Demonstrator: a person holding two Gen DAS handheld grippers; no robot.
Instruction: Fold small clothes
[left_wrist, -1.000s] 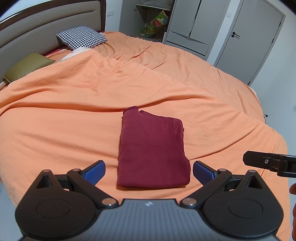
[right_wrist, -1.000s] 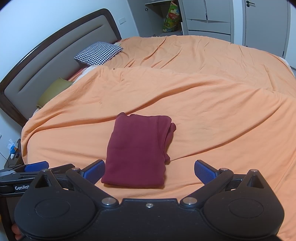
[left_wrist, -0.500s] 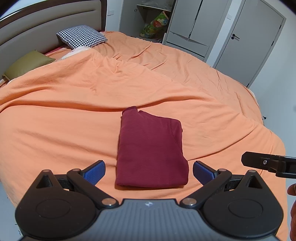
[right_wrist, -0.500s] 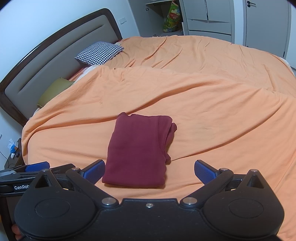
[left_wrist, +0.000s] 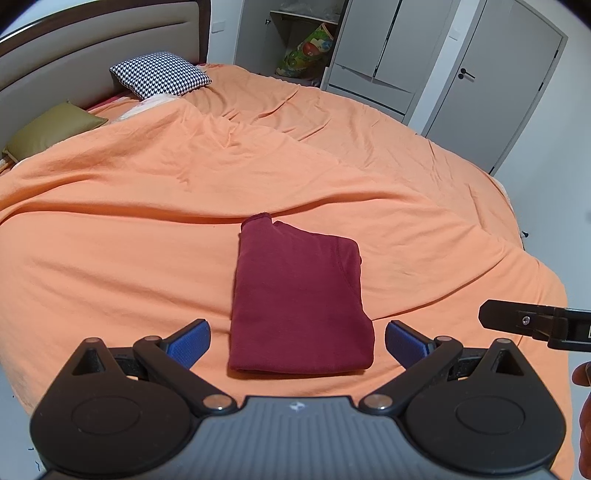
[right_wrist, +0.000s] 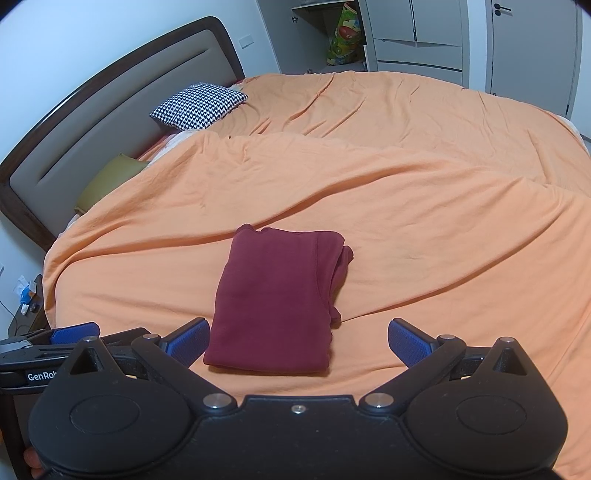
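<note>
A dark red garment lies folded into a neat rectangle on the orange bedspread; it also shows in the right wrist view. My left gripper is open and empty, held back above the garment's near edge, blue pads apart on either side. My right gripper is also open and empty, above the garment's near edge. The right gripper's tip shows at the right of the left wrist view; the left gripper's side shows at the left of the right wrist view.
A houndstooth pillow and an olive pillow lie by the headboard. Grey wardrobes and a door stand beyond the bed. A nightstand with small items is at the left.
Both grippers have stayed open and pulled back slightly from the garment; the view has barely shifted. The folded garment has not moved.
</note>
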